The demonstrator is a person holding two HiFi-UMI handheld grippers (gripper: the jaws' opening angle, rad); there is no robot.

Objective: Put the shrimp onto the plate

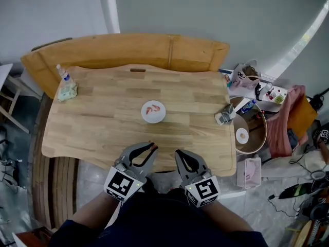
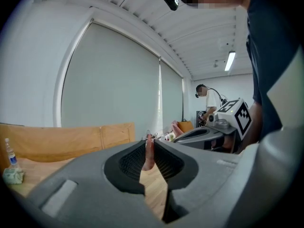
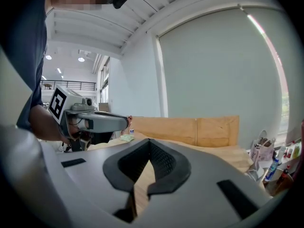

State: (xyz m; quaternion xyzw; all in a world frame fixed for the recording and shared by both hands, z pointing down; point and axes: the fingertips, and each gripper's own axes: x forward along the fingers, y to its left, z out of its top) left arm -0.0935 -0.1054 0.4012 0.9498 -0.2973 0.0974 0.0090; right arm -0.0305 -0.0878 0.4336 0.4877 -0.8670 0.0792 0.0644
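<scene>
A small white plate (image 1: 153,111) lies at the middle of the wooden table (image 1: 103,122), with pink shrimp (image 1: 151,108) on it. My left gripper (image 1: 152,148) hovers at the table's near edge, shut on a pink shrimp (image 2: 148,154) that stands upright between its pads; its orange end (image 1: 153,146) peeks out at the tips. Beside it, my right gripper (image 1: 179,154) is shut with nothing in it, and its pads (image 3: 161,161) meet at the tips. Both grippers are well short of the plate. The left gripper (image 3: 97,122) also shows in the right gripper view.
A water bottle (image 1: 62,73) and a green cloth (image 1: 67,91) sit at the table's far left corner. A crumpled grey item (image 1: 224,115) lies at the right edge. A round basket (image 1: 250,126) and clutter stand right of the table. A wooden bench back (image 1: 128,48) runs behind.
</scene>
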